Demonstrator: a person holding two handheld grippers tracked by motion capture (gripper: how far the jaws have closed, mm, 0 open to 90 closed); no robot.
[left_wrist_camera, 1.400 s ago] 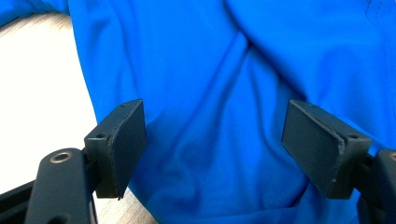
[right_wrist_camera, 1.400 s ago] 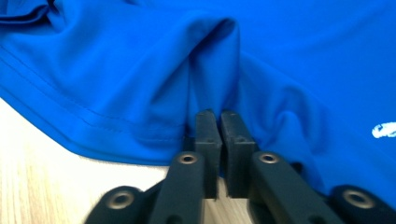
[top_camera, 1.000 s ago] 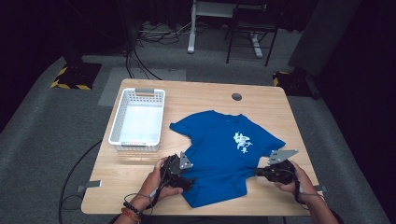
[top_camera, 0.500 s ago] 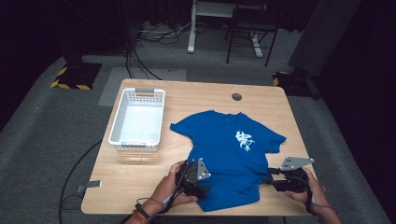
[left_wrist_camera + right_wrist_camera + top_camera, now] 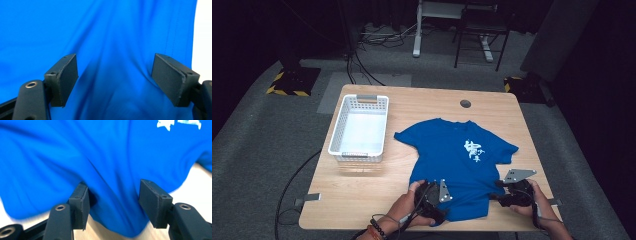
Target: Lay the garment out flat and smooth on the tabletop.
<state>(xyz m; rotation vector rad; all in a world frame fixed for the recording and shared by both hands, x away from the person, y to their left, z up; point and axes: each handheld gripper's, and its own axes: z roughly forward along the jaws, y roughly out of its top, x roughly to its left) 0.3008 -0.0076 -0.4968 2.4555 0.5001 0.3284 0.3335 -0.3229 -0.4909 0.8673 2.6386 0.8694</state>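
A blue T-shirt (image 5: 457, 160) with a white print lies spread on the wooden table (image 5: 362, 195), neck toward the far side. My left gripper (image 5: 442, 204) sits at the shirt's near left hem, held by a hand. In the left gripper view the left gripper (image 5: 113, 75) stands open, with blue cloth (image 5: 112, 37) across the gap between its jaws. My right gripper (image 5: 504, 194) is at the near right hem corner. In the right gripper view the right gripper (image 5: 113, 200) is open too, and the shirt's hem (image 5: 117, 220) dips between its jaws.
An empty white plastic basket (image 5: 334, 145) stands on the table's left side. A round cable port (image 5: 465, 104) sits near the far edge. The table's front edge runs just below both hands. Cables and chair legs are on the floor beyond.
Both grippers have come toward the front edge and drifted right. The shirt's lower part has been drawn along and now lies flatter and longer.
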